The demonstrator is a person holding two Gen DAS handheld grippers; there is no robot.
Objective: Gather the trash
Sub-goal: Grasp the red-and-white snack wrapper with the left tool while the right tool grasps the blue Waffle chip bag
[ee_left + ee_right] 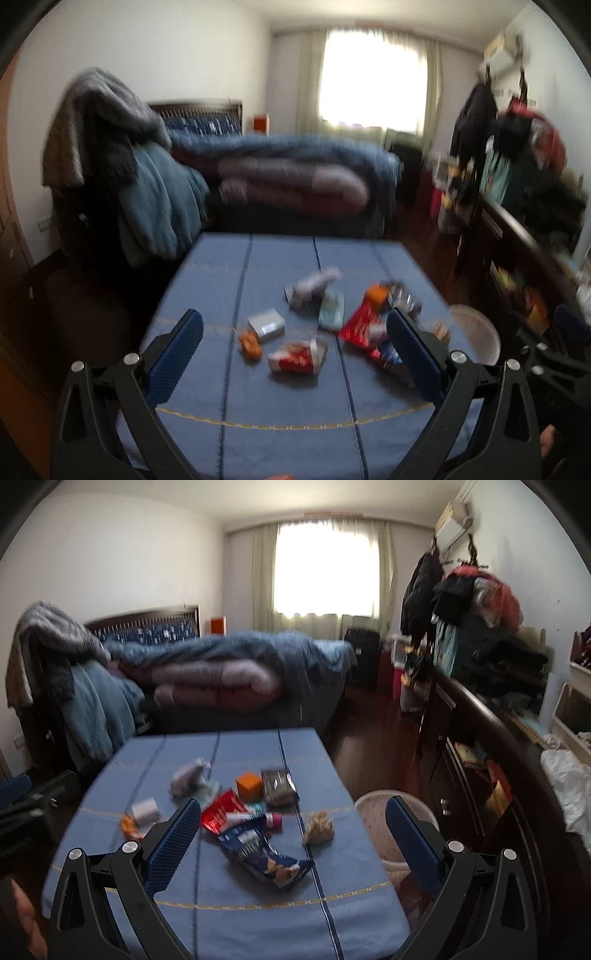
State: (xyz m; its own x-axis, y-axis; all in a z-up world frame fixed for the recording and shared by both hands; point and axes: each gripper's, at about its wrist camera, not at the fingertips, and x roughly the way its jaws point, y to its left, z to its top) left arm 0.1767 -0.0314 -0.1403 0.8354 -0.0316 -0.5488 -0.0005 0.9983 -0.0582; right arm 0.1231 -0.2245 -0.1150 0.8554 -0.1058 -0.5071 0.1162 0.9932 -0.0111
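Observation:
Trash lies scattered on a blue-clothed table (280, 398) (236, 915). It includes a crushed red-and-white can (297, 356), a small grey box (266, 322), an orange wrapper (249, 341), a red packet (360, 325) (221, 812), a blue snack bag (264, 856), an orange box (249, 785), a dark foil packet (277, 786) and a crumpled brown paper (318, 829). A pale wastebasket (474, 338) (391, 827) stands off the table's right edge. My left gripper (293, 328) hangs open above the near trash, empty. My right gripper (291, 814) is open too, over the right side, holding nothing.
A bed (229, 672) with a blue quilt stands behind the table. Clothes are draped over a chair (110, 158) at the left. A dark cabinet (491, 760) piled with clothes runs along the right wall. Dark wooden floor (369, 738) lies between bed and cabinet.

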